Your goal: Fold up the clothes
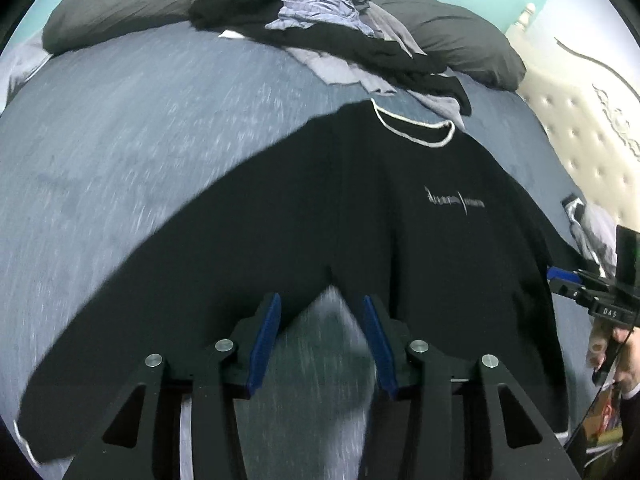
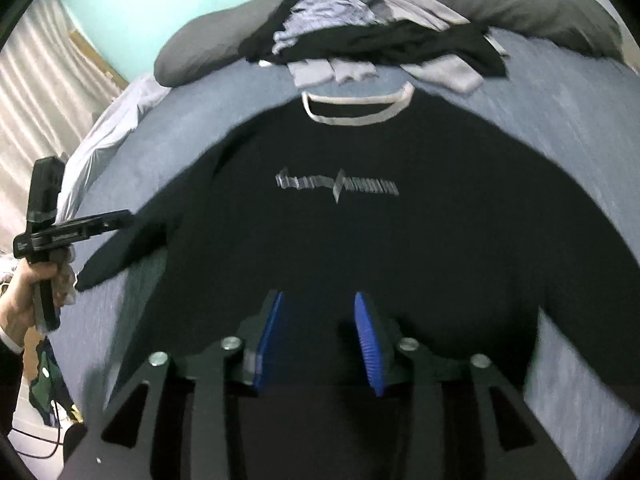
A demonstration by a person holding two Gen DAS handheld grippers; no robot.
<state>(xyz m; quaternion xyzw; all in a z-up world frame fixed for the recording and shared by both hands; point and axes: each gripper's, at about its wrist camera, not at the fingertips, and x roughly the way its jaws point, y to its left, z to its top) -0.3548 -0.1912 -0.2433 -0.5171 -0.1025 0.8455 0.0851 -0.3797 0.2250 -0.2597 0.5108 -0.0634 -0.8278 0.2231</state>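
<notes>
A black long-sleeved sweatshirt (image 1: 400, 216) (image 2: 340, 240) with a white collar band and a grey chest print lies front up, spread flat on the blue-grey bedcover (image 1: 140, 140). My left gripper (image 1: 320, 298) hovers open over the notch between the shirt's left sleeve and its body, with bare cover showing between the blue pads. My right gripper (image 2: 319, 294) hangs open above the lower middle of the shirt, and its pads press on nothing. Both views are blurred by motion.
A loose pile of black and grey clothes (image 1: 340, 28) (image 2: 372, 44) lies at the head of the bed against dark grey pillows (image 1: 120, 4). A cream tufted headboard (image 1: 580, 120) stands to the right. A person's hand (image 2: 28, 292) grips the left gripper's handle beside pale curtains (image 2: 40, 100).
</notes>
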